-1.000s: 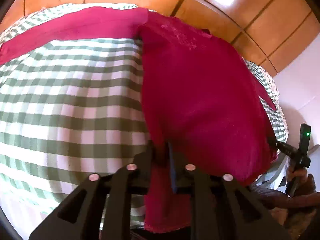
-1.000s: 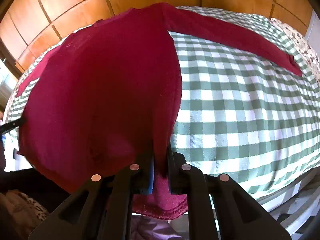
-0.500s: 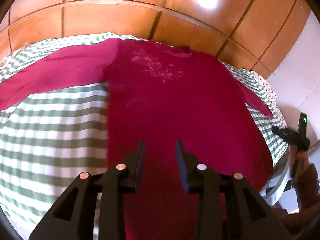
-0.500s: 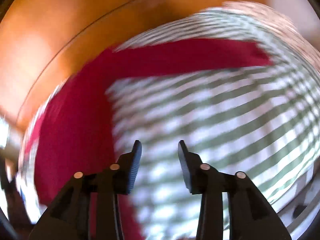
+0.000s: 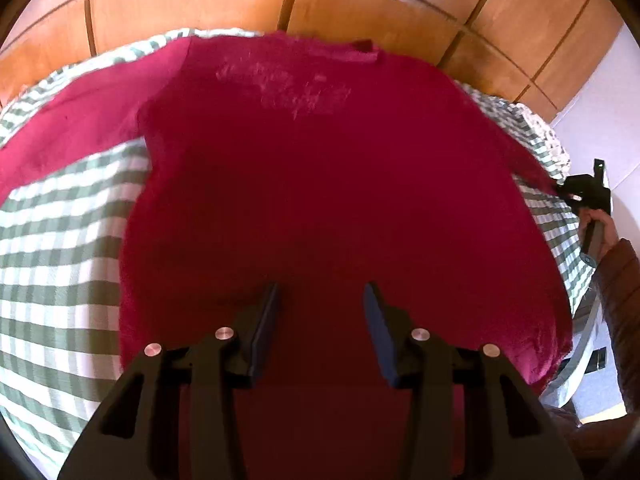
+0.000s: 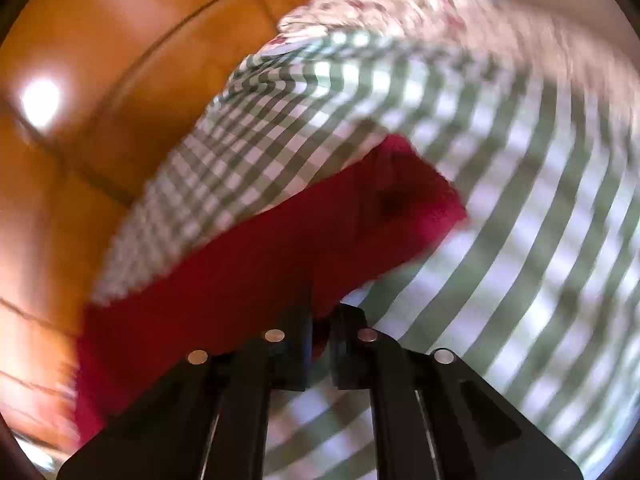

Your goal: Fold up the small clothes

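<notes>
A dark red long-sleeved sweater (image 5: 320,184) lies spread flat on the green-and-white checked bedspread (image 5: 56,264), neckline at the far side. My left gripper (image 5: 320,312) is open and empty above the sweater's lower hem. My right gripper (image 6: 322,320) is shut on the edge of the sweater's right sleeve (image 6: 280,248), whose cuff (image 6: 416,200) lies ahead on the checks. In the left wrist view the right gripper (image 5: 580,194) shows at the far right, at the sleeve's end.
A wooden panelled wall (image 5: 360,4) runs behind the bed. A floral pillow (image 6: 380,4) lies at the bed's far end. A white wall (image 5: 608,120) and the bed's right edge (image 5: 580,288) are beside the person's arm.
Both grippers let go of the sweater's hem and it now lies flat. The left gripper opened wider. The right gripper swung to the right sleeve and shut on it.
</notes>
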A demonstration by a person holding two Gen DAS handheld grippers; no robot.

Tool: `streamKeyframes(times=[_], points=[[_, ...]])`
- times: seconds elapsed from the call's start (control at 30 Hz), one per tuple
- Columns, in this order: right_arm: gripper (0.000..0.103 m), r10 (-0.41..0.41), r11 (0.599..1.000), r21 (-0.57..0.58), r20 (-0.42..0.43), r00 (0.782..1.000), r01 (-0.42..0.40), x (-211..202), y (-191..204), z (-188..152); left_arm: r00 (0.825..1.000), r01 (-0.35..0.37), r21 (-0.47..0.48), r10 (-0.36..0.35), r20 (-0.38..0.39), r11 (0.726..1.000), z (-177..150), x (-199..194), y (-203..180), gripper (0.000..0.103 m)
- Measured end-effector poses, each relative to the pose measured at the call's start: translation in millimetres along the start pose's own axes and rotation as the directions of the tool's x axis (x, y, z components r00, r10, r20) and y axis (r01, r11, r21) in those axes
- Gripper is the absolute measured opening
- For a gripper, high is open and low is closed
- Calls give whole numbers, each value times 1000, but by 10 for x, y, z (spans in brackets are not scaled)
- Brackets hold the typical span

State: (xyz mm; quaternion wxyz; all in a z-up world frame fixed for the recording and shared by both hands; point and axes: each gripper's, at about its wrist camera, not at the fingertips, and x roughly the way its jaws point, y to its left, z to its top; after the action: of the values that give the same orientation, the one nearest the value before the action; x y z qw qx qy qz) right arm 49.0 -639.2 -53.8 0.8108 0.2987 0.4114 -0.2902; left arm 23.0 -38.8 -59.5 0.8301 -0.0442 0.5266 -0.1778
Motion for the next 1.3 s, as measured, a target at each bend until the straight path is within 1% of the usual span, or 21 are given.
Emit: streamKeyframes(times=[0.1,0.17,0.23,0.37,0.43,0.53,0.6,0.63,0.73,0.77,0.8,0.83,0.9,0.93,0.97,1.03,1.07,1.1,1.2,1.27,1.3], points=[[5,-77,993,86,10,997,76,90,-243,201,1000,1,1,-1,-8,1000,-1,61,10,44],[5,-61,993,106,0,998,60,124,-261,253,1000,0,8,0,-10,1000,-3,81,7,46],[5,-53,995,83,4,999,52,104,-159,279,1000,3,12,-3,-7,1000,-5,78,-2,50],[5,-12,1000,-23,65,998,13,-190,109,288,1000,17,7,-17,6,1000,-7,31,45,50],[5,43,997,-70,88,995,-37,-370,273,279,999,41,-7,-41,16,999,0,-14,86,50],[5,157,975,-178,122,980,-134,-667,752,247,996,79,-38,-77,33,996,46,-60,130,50],[5,259,936,-277,119,959,-218,-889,1245,153,994,104,-65,-101,48,992,70,-89,162,50],[5,289,919,-310,116,950,-242,-941,1421,121,992,114,-74,-110,55,991,83,-100,172,50],[5,438,818,-439,55,897,-372,-1194,2201,-183,987,143,-97,-136,81,985,132,-162,216,52],[5,495,756,-497,7,869,-426,-1285,2559,-385,986,148,-104,-139,89,983,144,-183,240,53],[5,522,717,-530,-24,853,-453,-1332,2757,-518,985,151,-111,-141,96,982,149,-201,254,54],[5,562,650,-571,-84,823,-502,-1383,3062,-742,984,156,-120,-144,104,980,162,-220,276,54],[5,601,551,-610,-184,778,-570,-1414,3436,-1072,982,169,-142,-153,114,975,202,-239,334,54],[8,617,470,-634,-262,742,-614,-1421,3657,-1305,981,172,-150,-155,119,974,222,-241,356,54],[13,612,430,-644,-307,728,-633,-1407,3774,-1445,980,177,-155,-159,124,972,236,-250,387,54],[50,609,387,-637,-366,703,-667,-1399,3908,-1638,977,183,-161,-162,135,970,267,-279,428,54],[60,621,385,-616,-378,687,-687,-1399,3909,-1672,977,180,-160,-158,142,971,290,-289,450,54],[73,632,402,-593,-372,680,-698,-1387,3875,-1645,977,178,-159,-155,147,971,309,-296,468,54],[74,651,496,-505,-322,687,-706,-1364,3524,-1444,975,178,-166,-152,162,970,430,-288,544,54],[74,642,553,-469,-288,711,-689,-1321,3229,-1342,974,179,-173,-149,171,969,548,-257,601,53],[74,629,580,-460,-272,728,-672,-1303,3053,-1311,975,172,-178,-142,173,969,613,-227,625,53]])
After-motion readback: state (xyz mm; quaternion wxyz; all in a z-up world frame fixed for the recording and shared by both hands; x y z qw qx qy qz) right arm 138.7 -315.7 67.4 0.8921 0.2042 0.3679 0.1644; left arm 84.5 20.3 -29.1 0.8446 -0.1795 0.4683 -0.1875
